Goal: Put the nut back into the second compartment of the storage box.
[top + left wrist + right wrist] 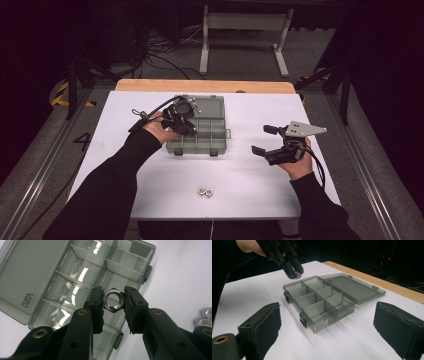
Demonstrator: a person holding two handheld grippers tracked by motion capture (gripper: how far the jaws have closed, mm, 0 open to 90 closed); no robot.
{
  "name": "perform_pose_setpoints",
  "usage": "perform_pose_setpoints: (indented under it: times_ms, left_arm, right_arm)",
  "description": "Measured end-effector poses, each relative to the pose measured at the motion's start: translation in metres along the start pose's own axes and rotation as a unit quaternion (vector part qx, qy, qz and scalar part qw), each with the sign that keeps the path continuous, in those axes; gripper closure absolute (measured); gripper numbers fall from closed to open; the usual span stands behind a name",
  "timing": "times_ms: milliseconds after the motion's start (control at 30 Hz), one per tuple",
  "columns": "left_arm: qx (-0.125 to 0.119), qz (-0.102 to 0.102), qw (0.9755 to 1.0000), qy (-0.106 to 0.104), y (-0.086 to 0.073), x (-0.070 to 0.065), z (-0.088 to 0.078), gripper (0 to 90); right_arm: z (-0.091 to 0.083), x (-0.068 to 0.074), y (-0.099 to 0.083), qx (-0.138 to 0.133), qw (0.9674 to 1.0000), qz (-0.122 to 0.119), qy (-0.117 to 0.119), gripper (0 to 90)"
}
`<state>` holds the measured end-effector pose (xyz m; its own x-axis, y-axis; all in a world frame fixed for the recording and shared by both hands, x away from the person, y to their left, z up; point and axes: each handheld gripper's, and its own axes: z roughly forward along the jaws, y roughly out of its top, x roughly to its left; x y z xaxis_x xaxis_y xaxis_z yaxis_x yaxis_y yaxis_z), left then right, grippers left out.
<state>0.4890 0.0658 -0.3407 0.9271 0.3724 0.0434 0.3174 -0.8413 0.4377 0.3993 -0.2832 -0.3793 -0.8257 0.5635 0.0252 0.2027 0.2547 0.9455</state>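
The left claw is clamped on a steel hex nut, one pad pressing each side of it, so that the threaded hole faces the left gripper view's camera. From the high view the left claw hangs above the left part of a smoky grey compartment box that lies open on the white counter, its lid folded flat toward the far edge. In the right gripper view the nut sits above the box's far left corner compartments, clear of the dividers and not touching the plastic; exactly which compartment lies under it is hard to tell from these angles. The box is split into a grid of small cells by thin walls, and the cells that can be seen look bare, though glare on the plastic blurs some of them. Two more hex nuts lie touching each other near the front edge of the counter, well apart from the box. The right claw rests to the right of the box with its jaws spread wide and nothing between them, its pads framing the box from a distance.
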Motion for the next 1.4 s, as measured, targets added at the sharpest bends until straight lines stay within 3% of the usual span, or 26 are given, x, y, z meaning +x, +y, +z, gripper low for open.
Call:
perform_pose_setpoints:
  times_ms: [467,700,967,1400]
  left_arm:
    - [-0.001,-0.049,0.9986,0.019,0.003,0.033,0.018,70.0]
    - [0.007,-0.072,0.9970,0.028,0.000,0.046,0.037,70.0]
    - [0.030,-0.076,0.9964,0.025,0.000,0.048,0.054,69.9]
    - [0.041,-0.088,0.9950,0.022,-0.002,0.054,0.068,69.8]
  right_arm:
    - [0.002,0.001,0.000,0.003,1.0000,-0.001,0.004,8.1]
    - [0.001,0.001,0.000,0.002,1.0000,0.000,0.007,8.0]
    - [0.001,0.001,0.000,0.001,1.0000,0.000,0.008,8.0]
    - [0.002,0.002,-0.001,0.004,1.0000,-0.002,0.009,8.0]
